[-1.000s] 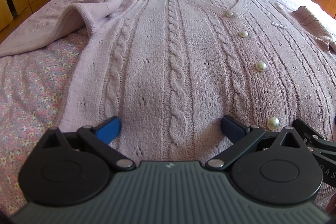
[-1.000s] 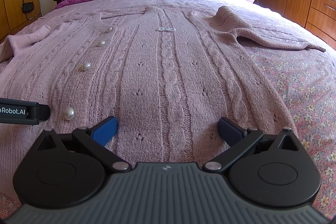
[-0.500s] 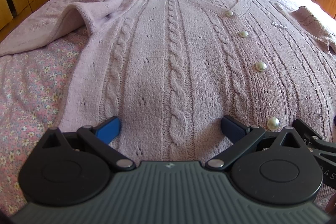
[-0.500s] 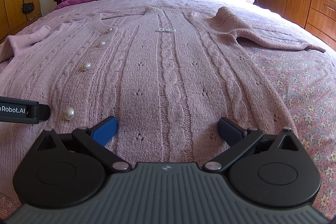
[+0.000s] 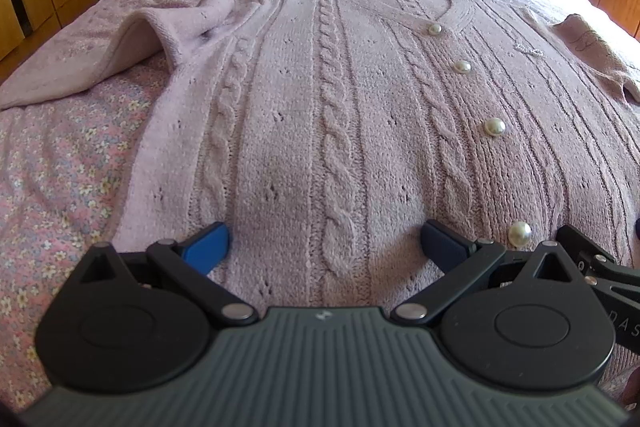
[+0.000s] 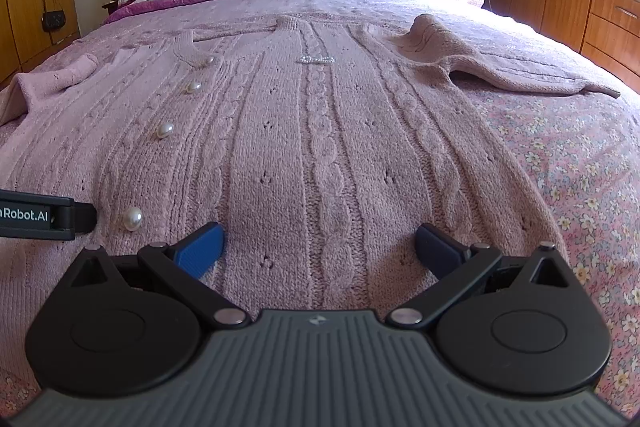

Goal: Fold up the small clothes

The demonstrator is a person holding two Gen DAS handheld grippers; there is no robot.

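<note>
Nothing has shifted since a second ago: both tools hold the same pose over the pale pink cable-knit cardigan (image 5: 332,115) spread flat on the floral pink bedspread (image 5: 60,163). Left gripper (image 5: 325,242) has its blue fingers spread wide, hem between them, 4 pearl buttons (image 5: 495,126) ahead on its right. Right gripper (image 6: 319,243) is equally spread at the hem, with the cardigan's sleeve (image 6: 504,67) far ahead to its right.
</note>
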